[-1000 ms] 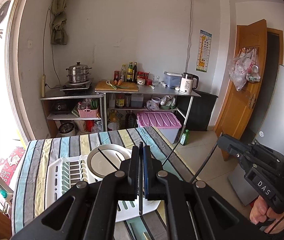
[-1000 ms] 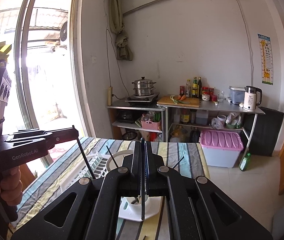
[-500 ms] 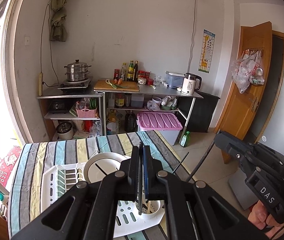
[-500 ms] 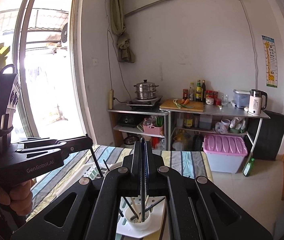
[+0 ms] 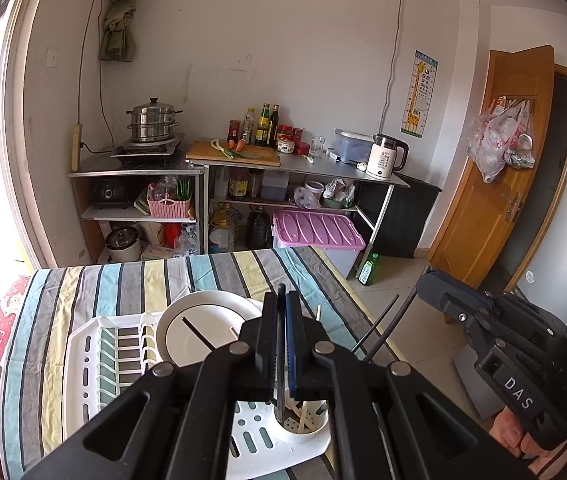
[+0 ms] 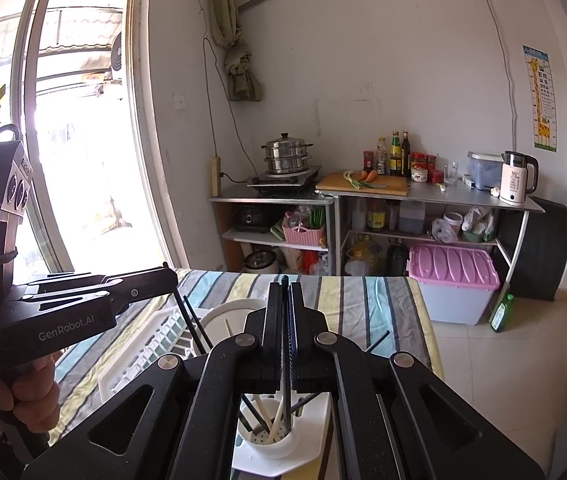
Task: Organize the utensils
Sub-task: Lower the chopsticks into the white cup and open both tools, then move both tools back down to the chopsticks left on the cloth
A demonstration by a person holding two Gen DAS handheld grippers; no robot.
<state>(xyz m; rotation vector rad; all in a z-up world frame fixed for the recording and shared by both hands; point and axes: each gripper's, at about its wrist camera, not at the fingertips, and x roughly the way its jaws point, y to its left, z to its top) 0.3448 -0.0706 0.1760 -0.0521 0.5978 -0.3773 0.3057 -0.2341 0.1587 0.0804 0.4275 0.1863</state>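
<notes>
My left gripper [image 5: 282, 300] is shut on a black chopstick [image 5: 280, 396] whose lower end hangs in the white utensil cup [image 5: 303, 432] of the dish rack [image 5: 83, 360]. My right gripper [image 6: 285, 292] is shut on another black chopstick [image 6: 286, 404], its tip in the same cup [image 6: 267, 442]. The cup holds several black and pale chopsticks. In the left wrist view the right gripper [image 5: 423, 284] shows with two black chopsticks [image 5: 383, 326] below it. In the right wrist view the left gripper [image 6: 169, 276] shows with black chopsticks [image 6: 193, 326].
A white plate [image 5: 203, 332] stands in the rack on a striped tablecloth [image 5: 123, 284]. Behind the table are metal shelves [image 5: 219, 168] with a steamer pot, bottles, a kettle and a pink-lidded bin [image 5: 315, 232]. A wooden door [image 5: 495, 168] is at right.
Both grippers have dropped lower toward the cup, each still holding its chopstick. The cup and rack now sit closer under the jaws.
</notes>
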